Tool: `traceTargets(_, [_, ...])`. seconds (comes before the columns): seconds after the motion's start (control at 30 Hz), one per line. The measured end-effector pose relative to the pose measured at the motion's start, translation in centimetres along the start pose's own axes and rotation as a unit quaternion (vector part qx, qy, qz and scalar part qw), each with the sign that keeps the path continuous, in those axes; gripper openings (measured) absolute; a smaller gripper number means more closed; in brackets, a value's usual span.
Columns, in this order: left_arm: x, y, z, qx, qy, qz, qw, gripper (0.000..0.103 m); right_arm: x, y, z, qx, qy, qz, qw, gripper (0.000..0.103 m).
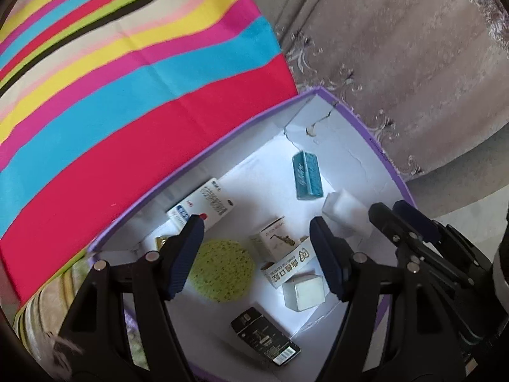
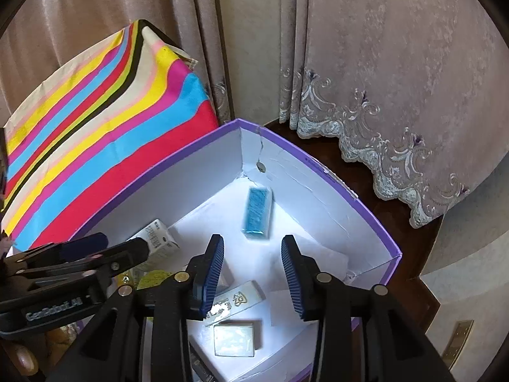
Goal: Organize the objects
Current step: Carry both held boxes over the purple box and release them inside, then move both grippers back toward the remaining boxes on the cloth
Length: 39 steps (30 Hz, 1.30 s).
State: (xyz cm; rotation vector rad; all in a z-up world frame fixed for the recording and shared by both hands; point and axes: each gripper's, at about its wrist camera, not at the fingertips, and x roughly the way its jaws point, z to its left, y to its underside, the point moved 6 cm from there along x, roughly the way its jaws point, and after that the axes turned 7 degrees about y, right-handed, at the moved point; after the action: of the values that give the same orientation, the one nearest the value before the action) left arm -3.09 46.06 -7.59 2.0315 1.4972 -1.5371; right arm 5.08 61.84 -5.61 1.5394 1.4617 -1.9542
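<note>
A purple box with a white inside (image 1: 356, 146) (image 2: 318, 197) holds several small items: a teal pack (image 1: 307, 175) (image 2: 257, 211), a white medicine carton (image 1: 206, 210) (image 2: 157, 234), a green round sponge (image 1: 222, 269), a saxophone-print carton (image 1: 273, 243), a white toothpaste carton (image 1: 288, 264) (image 2: 240, 299), a pale cube box (image 1: 303, 291) (image 2: 233, 339), a black carton (image 1: 265, 340) and a white foam block (image 1: 346, 215). My left gripper (image 1: 254, 248) is open and empty above the box. My right gripper (image 2: 253, 273) is open and empty above it too, and shows in the left wrist view (image 1: 400, 219).
A table under a bright striped cloth (image 1: 127, 95) (image 2: 105, 127) stands against the box's left side. Embroidered pinkish curtains (image 2: 381, 79) hang behind. Dark wooden floor (image 2: 423, 254) lies to the right of the box.
</note>
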Motion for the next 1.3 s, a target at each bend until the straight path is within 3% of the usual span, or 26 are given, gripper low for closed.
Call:
traceTargets(0.37, [-5.8,1.6,3.1,-0.024,-0.046,-0.079,0.9955,0.073,-3.1,0.2,4.7,-0.036,-0.038,-0.012,0.999,0.051])
traceTargets(0.73, [-12.8,5.7,10.1,-0.092,-0.087,-0.143,0.9816,0.074,-5.7,2.5,13.0,-0.105,-0.094,-0.002,0.990,0.059])
traceTargets(1.03, [-19.1,10.3,14.6,-0.151,-0.107,-0.207,0.9607,0.074,-7.6,5.0,19.3,-0.173,-0.124,-0.001,0.977,0.063])
traceTargets(1.3, [-24.6,15.7,19.5,-0.221,-0.139,-0.253,0.9317,0.074,-8.7,6.5,24.0,-0.215,-0.145,-0.004,0.966,0.065])
